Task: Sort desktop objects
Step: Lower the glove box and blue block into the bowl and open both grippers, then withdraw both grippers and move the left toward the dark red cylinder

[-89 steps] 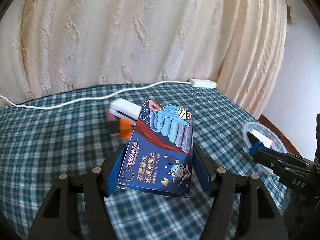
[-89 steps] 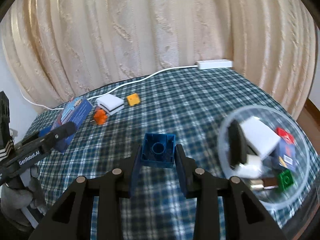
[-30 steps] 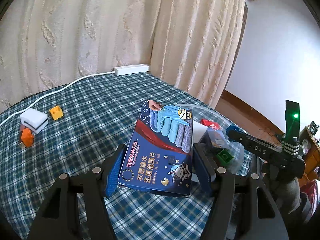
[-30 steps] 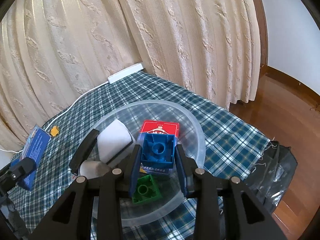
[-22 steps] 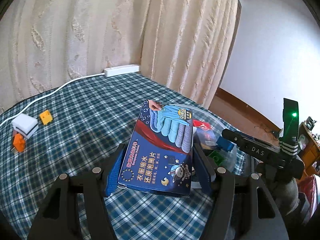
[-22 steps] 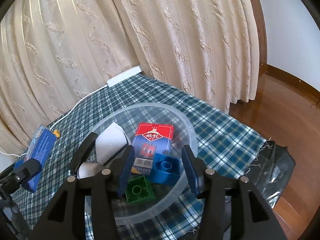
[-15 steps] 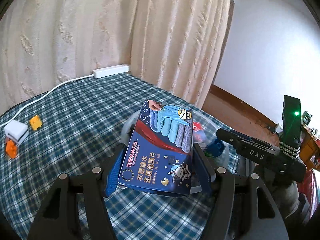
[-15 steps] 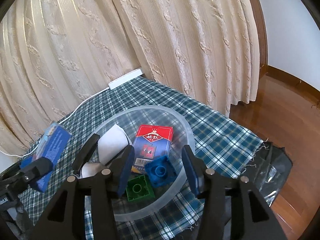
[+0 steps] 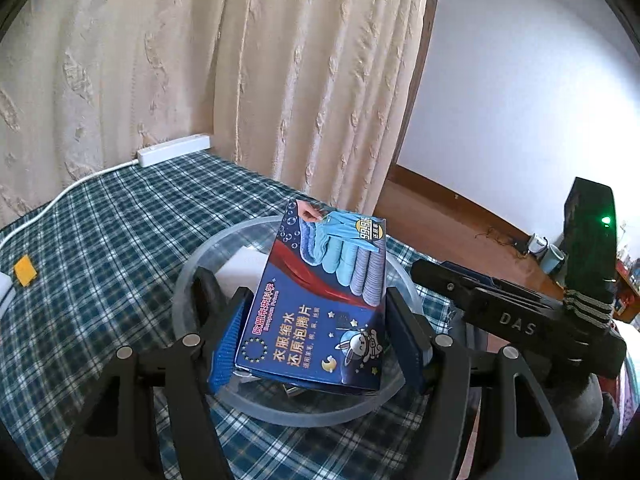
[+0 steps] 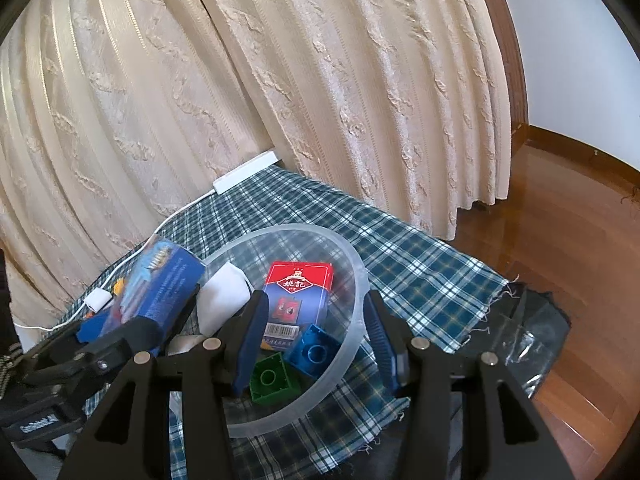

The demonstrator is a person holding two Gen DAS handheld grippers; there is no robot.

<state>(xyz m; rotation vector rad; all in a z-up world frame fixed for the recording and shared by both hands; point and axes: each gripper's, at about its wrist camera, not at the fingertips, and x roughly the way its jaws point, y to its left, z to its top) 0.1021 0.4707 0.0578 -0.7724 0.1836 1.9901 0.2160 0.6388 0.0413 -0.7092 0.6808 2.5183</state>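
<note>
Since three seconds ago, both grippers have been carried from the middle of the table to the clear bowl point(image 10: 362, 308) near its right-hand edge, and the blue brick point(image 10: 314, 350) — then clamped in the right gripper point(image 10: 316, 346) — is now lying in the bowl beside a green brick point(image 10: 274, 380) and a red card box point(image 10: 298, 292). That gripper's jaws have just been opening; they stand apart over the bowl's near rim with nothing pressed between them.

The blue carton point(image 9: 320, 304) is gripped by its two long sides in the left gripper point(image 9: 316, 340), the jaws spread wide to take its width, and it is held tilted above the bowl, not yet resting on anything. An orange block point(image 9: 24, 277) and a white cube at the picture's edge are left on the checked cloth toward the far left edge, near a white cable point(image 9: 72, 190).

The step in hand is judged to be the drop-off of the carton. A lowering into the bowl is called for — onto the white item already there — before the jaws are released, with the right gripper drawn clear first.
</note>
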